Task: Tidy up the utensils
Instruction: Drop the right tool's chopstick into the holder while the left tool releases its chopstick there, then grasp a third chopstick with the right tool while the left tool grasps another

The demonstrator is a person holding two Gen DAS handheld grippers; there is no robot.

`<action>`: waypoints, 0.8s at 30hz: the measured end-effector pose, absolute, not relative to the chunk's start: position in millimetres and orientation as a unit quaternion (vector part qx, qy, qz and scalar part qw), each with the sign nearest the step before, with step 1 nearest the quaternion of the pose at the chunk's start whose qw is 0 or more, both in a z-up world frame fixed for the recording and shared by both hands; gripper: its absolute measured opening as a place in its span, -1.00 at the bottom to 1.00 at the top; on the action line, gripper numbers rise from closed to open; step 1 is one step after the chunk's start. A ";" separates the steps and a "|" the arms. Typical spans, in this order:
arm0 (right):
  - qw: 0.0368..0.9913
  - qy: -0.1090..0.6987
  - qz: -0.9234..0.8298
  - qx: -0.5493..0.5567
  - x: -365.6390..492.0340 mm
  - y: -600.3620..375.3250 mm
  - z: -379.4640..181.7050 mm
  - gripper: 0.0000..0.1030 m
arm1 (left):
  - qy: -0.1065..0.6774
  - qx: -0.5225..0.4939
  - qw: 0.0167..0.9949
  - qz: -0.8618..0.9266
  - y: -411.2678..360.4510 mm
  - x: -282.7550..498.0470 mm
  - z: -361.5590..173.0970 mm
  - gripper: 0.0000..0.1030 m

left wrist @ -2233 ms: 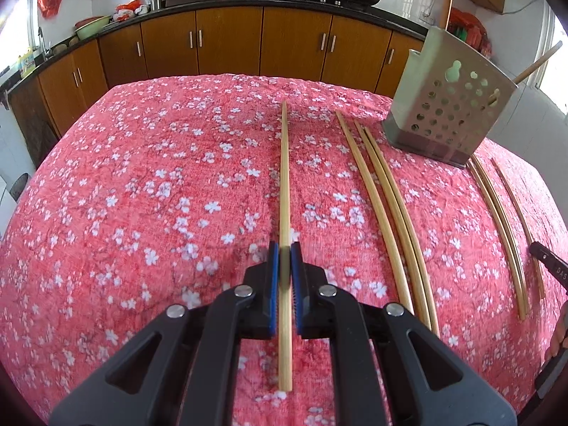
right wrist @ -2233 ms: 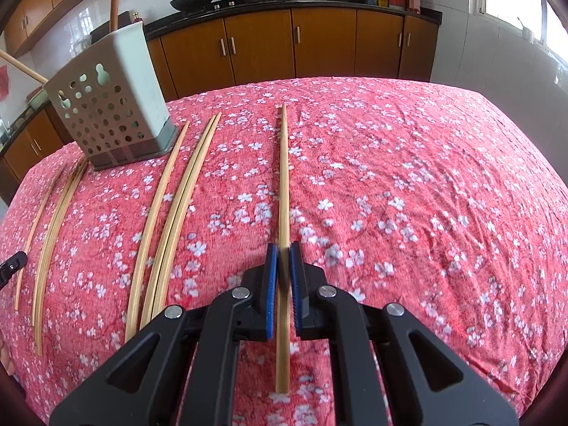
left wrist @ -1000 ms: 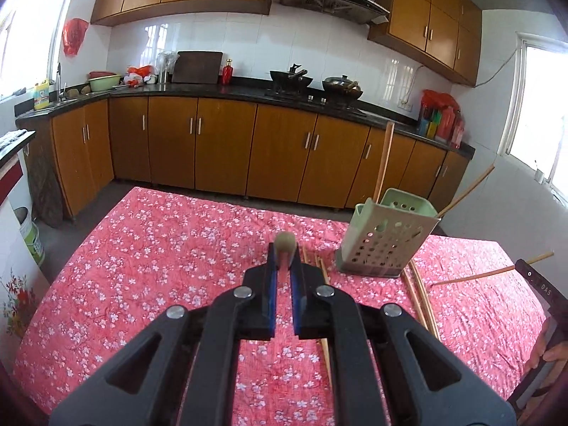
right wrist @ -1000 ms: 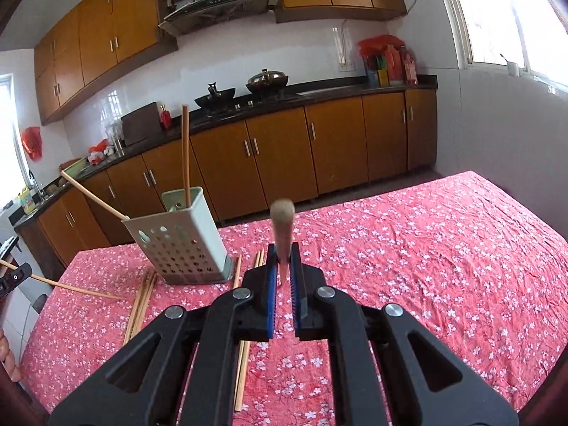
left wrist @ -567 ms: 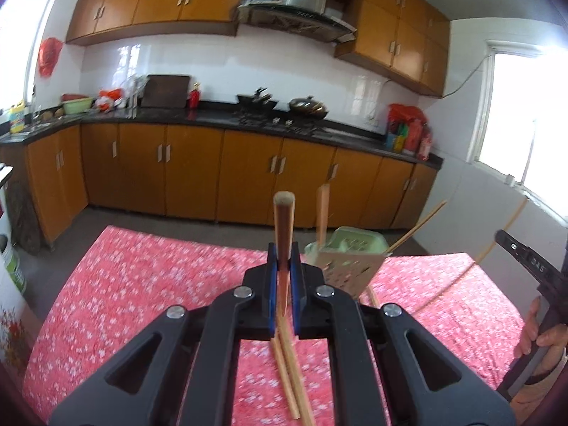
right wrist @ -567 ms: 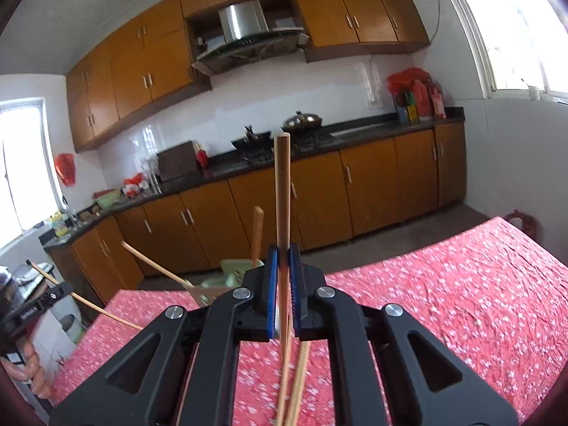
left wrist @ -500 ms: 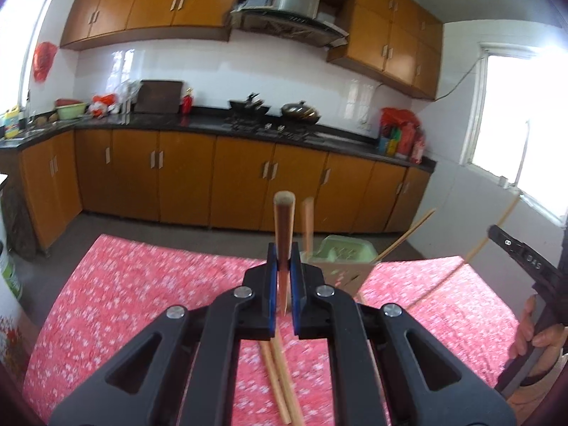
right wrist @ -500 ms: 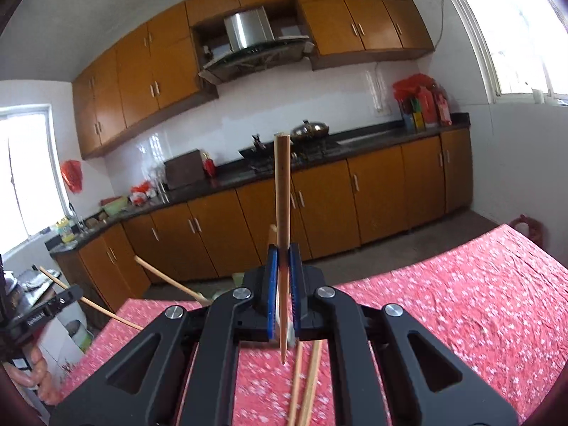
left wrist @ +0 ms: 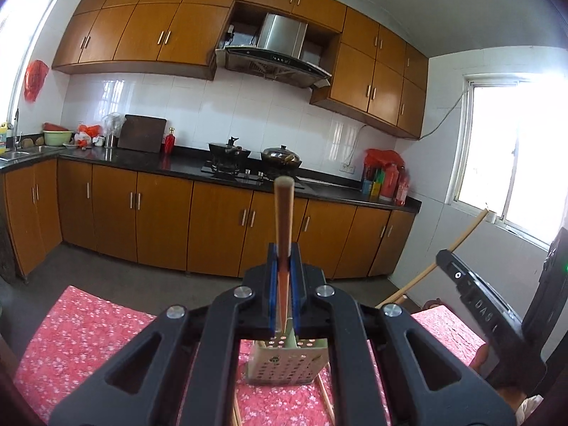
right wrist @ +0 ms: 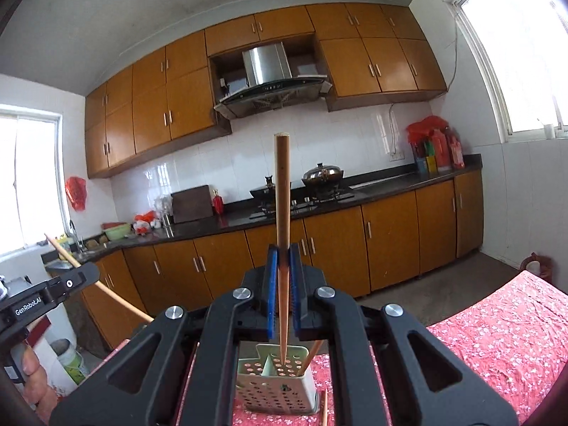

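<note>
Right claw [right wrist: 283,277] is clenched on a long wooden chopstick [right wrist: 282,213], held upright, its lower tip dipping into the pale green perforated holder [right wrist: 277,387]. Another stick [right wrist: 314,351] already leans in the holder's right compartment. Left claw [left wrist: 283,280] likewise grips its own chopstick [left wrist: 283,220] upright, just above the holder [left wrist: 287,365] standing on the red floral surface [left wrist: 88,326]. Loose chopsticks [left wrist: 325,396] lie beside the holder's base. Both held sticks are plain, slim, round-ended wood. Beyond, brown cabinets [left wrist: 159,220], then pots on the stove [left wrist: 255,156].
</note>
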State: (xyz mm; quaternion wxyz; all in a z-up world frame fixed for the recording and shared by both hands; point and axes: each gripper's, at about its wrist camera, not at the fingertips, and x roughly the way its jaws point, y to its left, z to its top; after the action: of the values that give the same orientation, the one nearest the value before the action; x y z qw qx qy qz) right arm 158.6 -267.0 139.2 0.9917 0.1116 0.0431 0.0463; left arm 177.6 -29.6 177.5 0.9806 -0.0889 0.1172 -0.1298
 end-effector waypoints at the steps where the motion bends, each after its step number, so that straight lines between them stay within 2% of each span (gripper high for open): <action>1: 0.991 0.050 0.047 0.110 164.7 -265.4 134.7 -0.86 | 0.122 -0.090 0.980 -0.128 -32.2 186.1 171.9 -0.85; 7: 0.988 0.101 0.053 0.106 191.6 -259.1 109.7 -0.85 | 0.158 -0.079 0.976 -0.127 -46.7 223.7 140.5 -0.85; 12: 0.986 0.112 0.058 0.108 192.2 -264.2 107.2 -0.84 | 0.182 -0.071 0.973 -0.125 -52.9 236.8 128.5 -0.85; 21: 0.989 0.092 0.047 0.110 161.1 -277.4 125.3 -0.83 | 0.156 -0.091 0.977 -0.114 -31.3 207.9 144.6 -0.74; 24: 0.986 0.110 0.034 0.117 146.3 -290.7 118.7 -0.83 | 0.147 -0.095 0.979 -0.104 -17.2 186.0 148.4 -0.72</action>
State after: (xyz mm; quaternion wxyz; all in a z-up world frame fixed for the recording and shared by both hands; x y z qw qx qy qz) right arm 146.3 -290.7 118.7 0.9864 0.1172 0.1096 0.0344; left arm 186.0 -17.2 148.4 0.9791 -0.0950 0.1467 -0.1043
